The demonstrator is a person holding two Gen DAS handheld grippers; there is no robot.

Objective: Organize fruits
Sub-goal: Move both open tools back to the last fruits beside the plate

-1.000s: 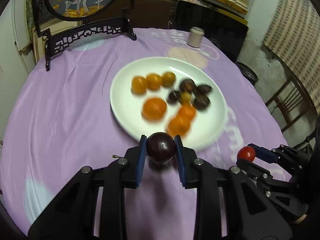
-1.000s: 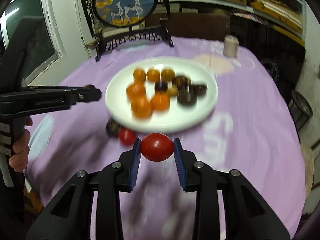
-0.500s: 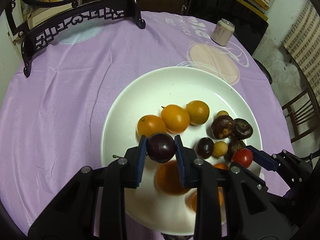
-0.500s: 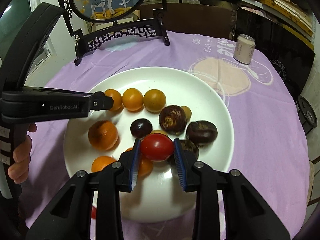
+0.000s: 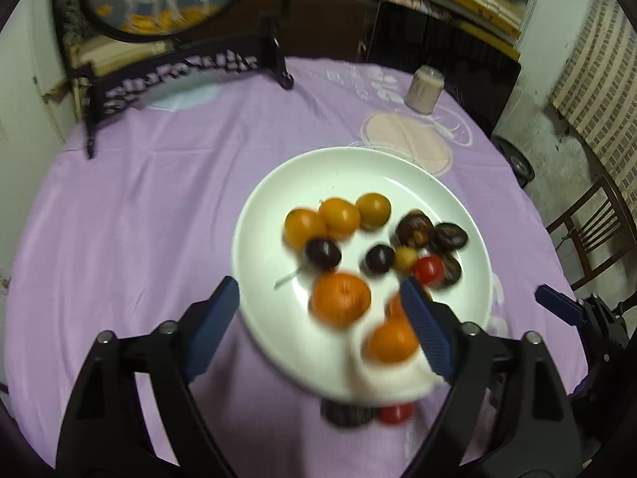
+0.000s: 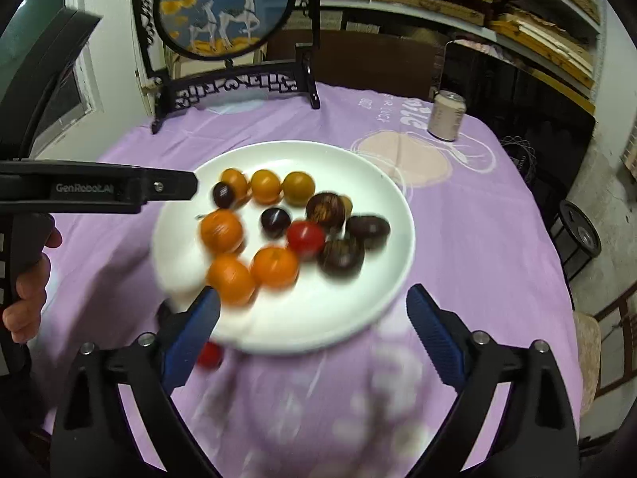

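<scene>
- Left tongs (image 5: 320,310) were spread wide and held nothing, hovering over the near rim of the white plate (image 5: 278,199).
- Right tongs (image 6: 312,310) were likewise released and hovered over the plate's near edge.
- On the plate: a dark plum (image 5: 322,254) sat beside the three orange fruits (image 5: 338,215); a red tomato (image 6: 305,237) lay among the dark fruits near the plate's middle.
- Off the plate, just by its near rim on the table (image 5: 139,219): another red tomato (image 6: 210,354).
- A can (image 6: 446,115) stood well beyond the plate.
</scene>
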